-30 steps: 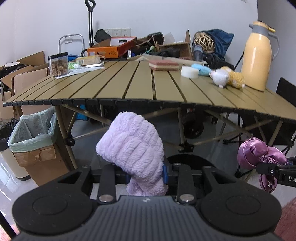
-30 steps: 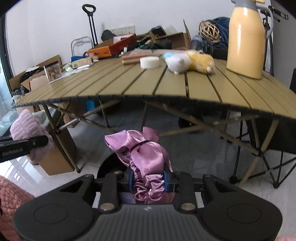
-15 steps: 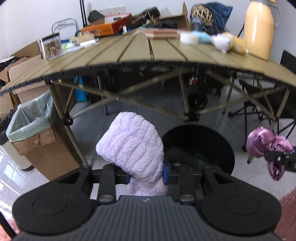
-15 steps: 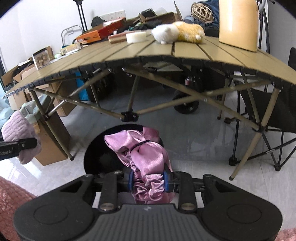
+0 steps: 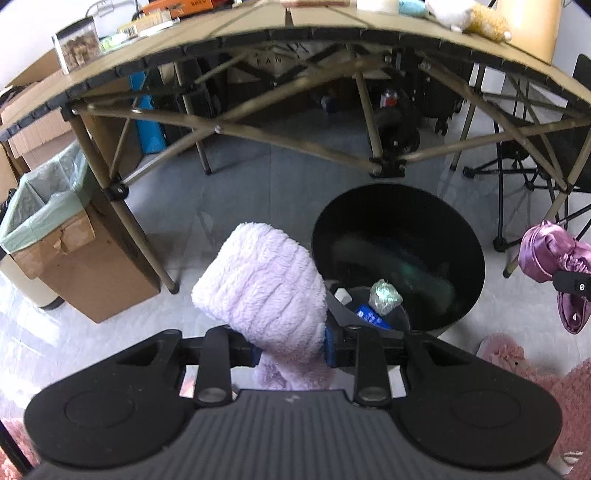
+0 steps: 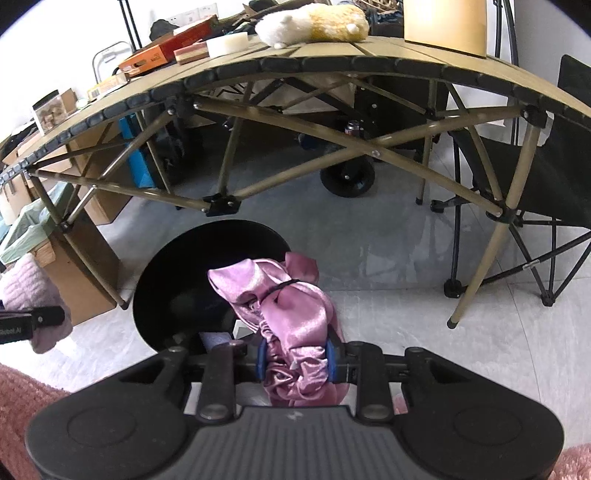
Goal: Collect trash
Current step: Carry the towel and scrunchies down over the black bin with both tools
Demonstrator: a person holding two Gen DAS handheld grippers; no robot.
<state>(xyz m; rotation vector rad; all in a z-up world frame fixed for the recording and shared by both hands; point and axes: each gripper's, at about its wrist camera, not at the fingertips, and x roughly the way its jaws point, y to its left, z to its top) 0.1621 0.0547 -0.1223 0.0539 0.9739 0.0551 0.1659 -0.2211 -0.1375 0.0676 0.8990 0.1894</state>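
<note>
Both grippers have dropped since 1 second ago: then the tabletop filled the views, now the cameras look under the folding table [image 5: 207, 37] at the floor and the black bin [image 5: 399, 254].

Left to right, left wrist view: a cardboard box [image 5: 74, 258] lined with a pale green bag [image 5: 48, 192] stands by a table leg; its contents are not visible. Left gripper [image 5: 290, 350] is clamped on the lilac fluffy cloth [image 5: 262, 288], which bulges up and forward from between the blue pads, with a tuft hanging below. Cloth sits just left of the black bin's rim, overlapping it in view. Inside the bin: a crumpled silvery-green wad [image 5: 384, 297], a blue wrapper [image 5: 371, 317], a small white piece [image 5: 342, 295].

Right wrist view: right gripper [image 6: 295, 356] is closed on the pink satin cloth [image 6: 284, 295], bunched and tied with a dark band, rising ahead of the pads. Cloth hangs over the right part of the bin's opening, bin mouth dark behind and to its left. On the table above: a plush toy [image 6: 314, 20], a roll of white tape [image 6: 227, 42], an orange box [image 6: 162, 55].
</note>
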